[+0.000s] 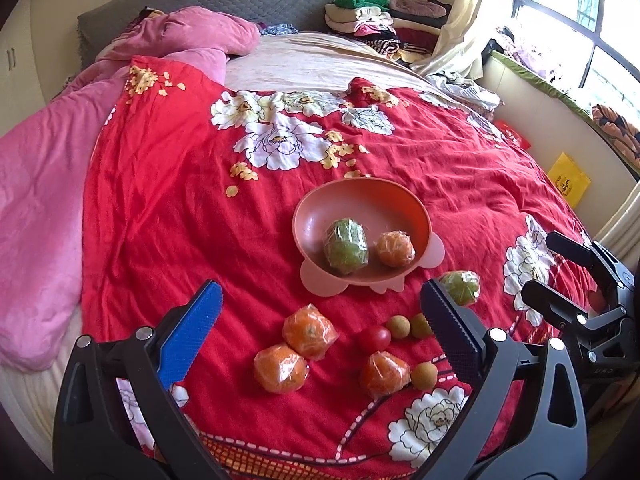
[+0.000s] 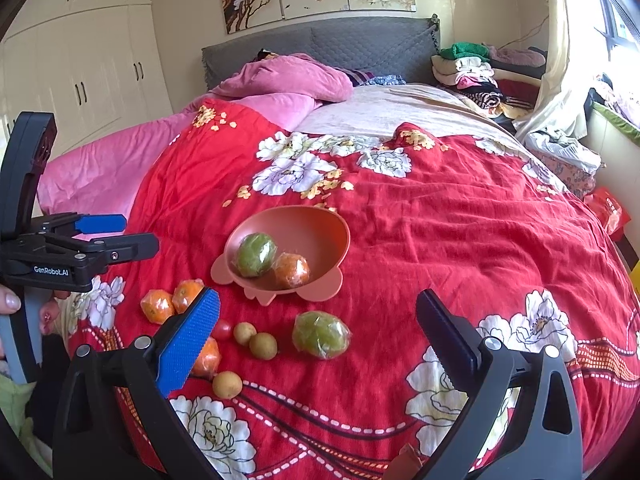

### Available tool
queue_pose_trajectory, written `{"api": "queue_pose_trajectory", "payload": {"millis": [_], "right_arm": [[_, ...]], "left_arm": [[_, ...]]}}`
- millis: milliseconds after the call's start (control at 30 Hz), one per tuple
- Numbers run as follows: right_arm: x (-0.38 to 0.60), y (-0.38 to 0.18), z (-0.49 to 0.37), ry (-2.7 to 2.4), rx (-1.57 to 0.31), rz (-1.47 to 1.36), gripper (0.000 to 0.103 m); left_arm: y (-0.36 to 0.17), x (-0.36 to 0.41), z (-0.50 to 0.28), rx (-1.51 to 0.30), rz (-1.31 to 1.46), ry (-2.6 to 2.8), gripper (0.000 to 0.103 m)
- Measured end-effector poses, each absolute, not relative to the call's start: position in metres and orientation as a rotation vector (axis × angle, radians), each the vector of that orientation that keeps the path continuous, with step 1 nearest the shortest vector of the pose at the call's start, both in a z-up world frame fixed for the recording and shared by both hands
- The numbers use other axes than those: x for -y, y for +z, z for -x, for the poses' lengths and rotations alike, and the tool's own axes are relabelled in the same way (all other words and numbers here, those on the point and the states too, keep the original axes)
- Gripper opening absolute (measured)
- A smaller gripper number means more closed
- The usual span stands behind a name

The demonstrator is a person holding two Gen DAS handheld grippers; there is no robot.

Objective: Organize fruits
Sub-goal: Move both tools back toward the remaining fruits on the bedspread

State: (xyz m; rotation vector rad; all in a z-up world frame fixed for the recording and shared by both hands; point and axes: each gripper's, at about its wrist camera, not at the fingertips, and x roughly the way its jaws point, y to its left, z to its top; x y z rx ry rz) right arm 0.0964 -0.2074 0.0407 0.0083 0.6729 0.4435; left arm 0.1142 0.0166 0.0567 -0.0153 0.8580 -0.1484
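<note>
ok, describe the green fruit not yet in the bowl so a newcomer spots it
Find the pink bowl on the red floral bedspread. Just in front of it lies a plastic-wrapped green fruit, the only green one outside the bowl, far bigger than the small tan fruits beside it.

Wide bare red bedspread (image 1: 168, 216) left of and behind the pink bowl (image 1: 316, 208): free passage. Near side crowded: wrapped oranges (image 1: 310, 332), cherry tomato (image 1: 375, 338), longans (image 1: 398, 326) lie close together, narrow gaps only.
</note>
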Motion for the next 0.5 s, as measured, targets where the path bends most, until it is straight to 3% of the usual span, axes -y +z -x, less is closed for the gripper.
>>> {"api": "queue_pose_trajectory", "payload": {"millis": [500], "right_arm": [[0.203,0.031,-0.071,0.473,-0.694,0.042,0.098]], "left_arm": [[0.042,-0.01,-0.091,-0.898,0.009,-0.174,0.093]]}}
